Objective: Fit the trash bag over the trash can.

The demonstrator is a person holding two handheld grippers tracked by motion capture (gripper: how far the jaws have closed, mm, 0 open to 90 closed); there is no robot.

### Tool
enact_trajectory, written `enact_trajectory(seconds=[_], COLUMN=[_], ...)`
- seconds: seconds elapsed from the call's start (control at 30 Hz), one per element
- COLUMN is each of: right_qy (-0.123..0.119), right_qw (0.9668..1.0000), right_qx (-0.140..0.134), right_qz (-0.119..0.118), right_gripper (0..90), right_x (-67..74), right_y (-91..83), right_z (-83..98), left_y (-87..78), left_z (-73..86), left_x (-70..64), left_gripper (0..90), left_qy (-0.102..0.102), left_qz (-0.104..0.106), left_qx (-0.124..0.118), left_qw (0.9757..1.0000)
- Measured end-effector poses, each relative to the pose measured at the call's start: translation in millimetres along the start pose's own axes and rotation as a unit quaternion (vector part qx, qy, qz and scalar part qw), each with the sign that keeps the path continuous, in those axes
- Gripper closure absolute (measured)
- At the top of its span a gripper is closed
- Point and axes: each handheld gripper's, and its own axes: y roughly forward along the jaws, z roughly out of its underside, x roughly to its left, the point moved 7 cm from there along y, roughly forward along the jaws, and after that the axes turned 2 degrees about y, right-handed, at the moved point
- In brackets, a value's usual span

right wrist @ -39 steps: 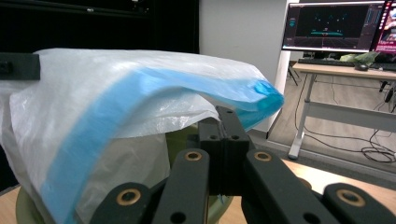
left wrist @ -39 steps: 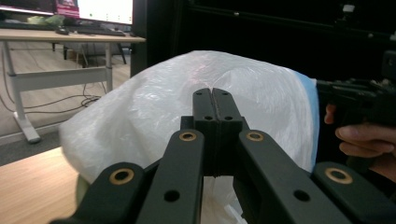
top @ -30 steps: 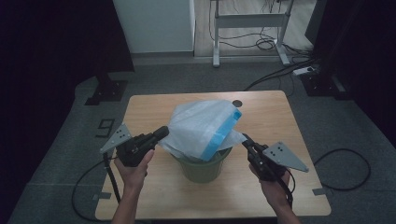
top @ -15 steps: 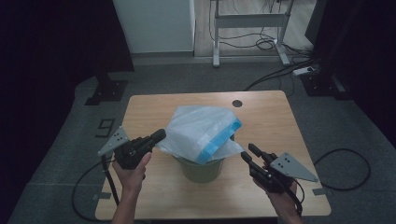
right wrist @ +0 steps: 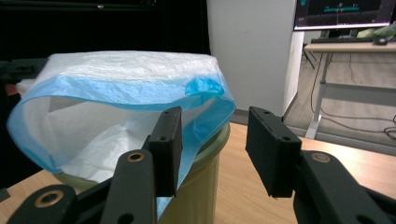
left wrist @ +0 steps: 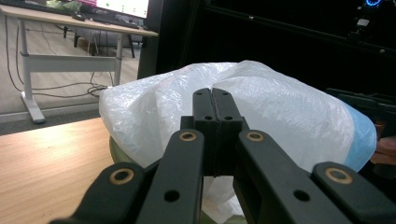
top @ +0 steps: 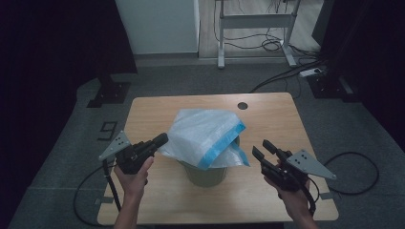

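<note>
A white plastic bag (top: 203,131) with a blue hem is draped over a green bin (top: 205,174) in the middle of the wooden table (top: 157,107). My left gripper (top: 162,139) is shut on the bag's left edge, and the plastic (left wrist: 289,107) creases at its closed tips (left wrist: 213,93). My right gripper (top: 261,149) is right of the bin, apart from the bag. Its jaws have just been opening and nothing is between them (right wrist: 212,140). The blue hem (right wrist: 121,93) hangs loose over the bin's rim (right wrist: 219,140) beyond the left jaw.
A round cable hole (top: 242,105) sits near the table's far edge. Behind the table stand a white cabinet (top: 157,24) and a desk frame (top: 253,21), with cables (top: 291,71) on the floor. Dark stands flank both sides.
My right gripper has let go of the bag's right edge, opened and drawn back toward the near right. The bag's right side has dropped onto the bin. The left gripper holds still.
</note>
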Motion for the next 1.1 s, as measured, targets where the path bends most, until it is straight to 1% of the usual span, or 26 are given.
enact_trajectory(seconds=[0.13, 0.27, 0.3, 0.33, 0.57, 0.63, 0.77, 0.83, 1.1], right_qy=[0.001, 0.001, 0.001, 0.002, 0.005, 0.007, 0.012, 0.009, 0.016], right_qw=[0.9999, 0.9998, 0.9998, 0.9997, 0.9992, 0.999, 0.9988, 0.9986, 0.9981], right_qx=[0.013, 0.02, 0.02, 0.025, 0.04, 0.043, 0.045, 0.049, 0.052], right_qz=[0.001, 0.0, 0.0, -0.002, -0.003, -0.004, -0.014, -0.017, -0.03], right_gripper=[55.0, 55.0, 55.0, 55.0, 54.7, 54.7, 55.0, 55.1, 55.2], right_x=[-0.9, 0.0, 0.0, -0.1, -2.2, -3.0, -1.3, 0.0, 2.4], right_y=[13.3, 26.0, 26.0, 31.9, 50.7, 55.0, 61.9, 65.3, 74.2], right_z=[4.2, 7.5, 7.5, 8.8, 14.2, 16.1, 17.5, 18.2, 20.0], left_y=[0.4, 1.2, 1.2, 1.5, 2.5, 2.9, 3.7, 3.4, 3.7], left_z=[0.5, 1.9, 1.9, 2.2, 3.4, 3.4, 3.9, 4.2, 6.1], left_x=[0.6, 2.2, 2.2, 2.6, 2.5, 2.9, 3.5, 3.2, 5.4], left_gripper=[90.0, 90.0, 90.0, 90.0, 90.0, 90.0, 90.0, 90.0, 90.0], left_qy=[-0.003, -0.008, -0.008, -0.008, -0.011, -0.012, -0.013, -0.012, -0.02], left_qz=[-0.001, -0.001, -0.001, 0.0, 0.001, 0.001, 0.001, 0.0, 0.002], left_qx=[0.0, 0.002, 0.002, 0.002, -0.001, -0.001, -0.002, -0.004, -0.005], left_qw=[1.0, 1.0, 1.0, 1.0, 0.9999, 0.9999, 0.9999, 0.9999, 0.9998])
